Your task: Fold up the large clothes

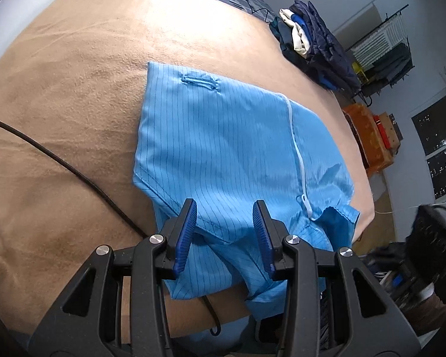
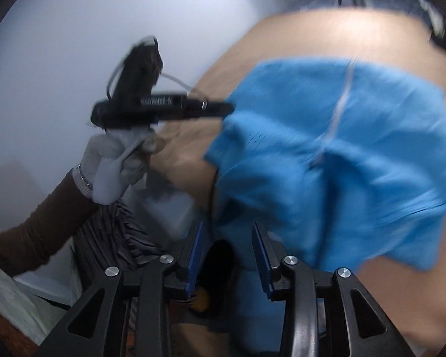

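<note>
A light blue pinstriped garment with a white zip lies folded on the tan blanket; one loose flap hangs over the bed's near edge. My left gripper hovers over the garment's near hem, its blue pads spread apart with the cloth lying flat beneath them, not pinched. In the blurred right wrist view the same garment fills the right side. My right gripper is open off the garment's near left corner with nothing between its pads. A gloved hand holds the left gripper at the garment's left edge.
A pile of dark and white clothes sits at the blanket's far right. A black cable crosses the blanket on the left. Beyond the bed stand a clothes rack, an orange box and dark windows. A brown sleeve shows at lower left.
</note>
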The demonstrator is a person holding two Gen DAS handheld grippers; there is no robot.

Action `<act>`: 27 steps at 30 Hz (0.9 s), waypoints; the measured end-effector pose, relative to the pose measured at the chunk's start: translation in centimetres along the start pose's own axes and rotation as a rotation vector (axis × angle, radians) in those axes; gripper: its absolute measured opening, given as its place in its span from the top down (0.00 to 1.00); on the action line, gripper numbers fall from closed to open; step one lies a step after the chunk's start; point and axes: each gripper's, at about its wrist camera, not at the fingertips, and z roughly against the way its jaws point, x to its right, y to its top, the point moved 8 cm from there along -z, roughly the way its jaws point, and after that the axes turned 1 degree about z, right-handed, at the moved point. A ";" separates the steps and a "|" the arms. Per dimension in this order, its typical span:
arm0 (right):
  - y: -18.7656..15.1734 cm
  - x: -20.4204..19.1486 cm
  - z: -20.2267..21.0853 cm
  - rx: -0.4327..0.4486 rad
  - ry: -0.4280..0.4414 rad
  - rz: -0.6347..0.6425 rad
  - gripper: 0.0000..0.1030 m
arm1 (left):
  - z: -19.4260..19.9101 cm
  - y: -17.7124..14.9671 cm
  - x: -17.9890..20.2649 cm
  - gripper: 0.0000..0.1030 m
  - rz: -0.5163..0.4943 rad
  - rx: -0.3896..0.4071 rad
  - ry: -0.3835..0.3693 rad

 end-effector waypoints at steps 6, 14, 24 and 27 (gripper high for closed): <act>0.1 -0.5 -4.6 -0.011 0.075 -0.106 0.49 | 1.1 -0.8 0.4 0.63 0.006 -0.002 -0.033; -5.1 1.4 -4.4 0.034 0.051 -0.317 0.49 | 1.9 -1.6 -0.3 0.63 0.064 0.000 -0.088; -3.9 4.0 -4.4 0.186 0.162 -0.582 1.00 | 0.6 -0.8 0.8 0.63 0.006 -0.013 -0.057; -3.9 2.6 -2.5 0.169 0.207 -0.553 1.00 | 1.1 -0.2 1.0 0.63 0.010 0.010 -0.072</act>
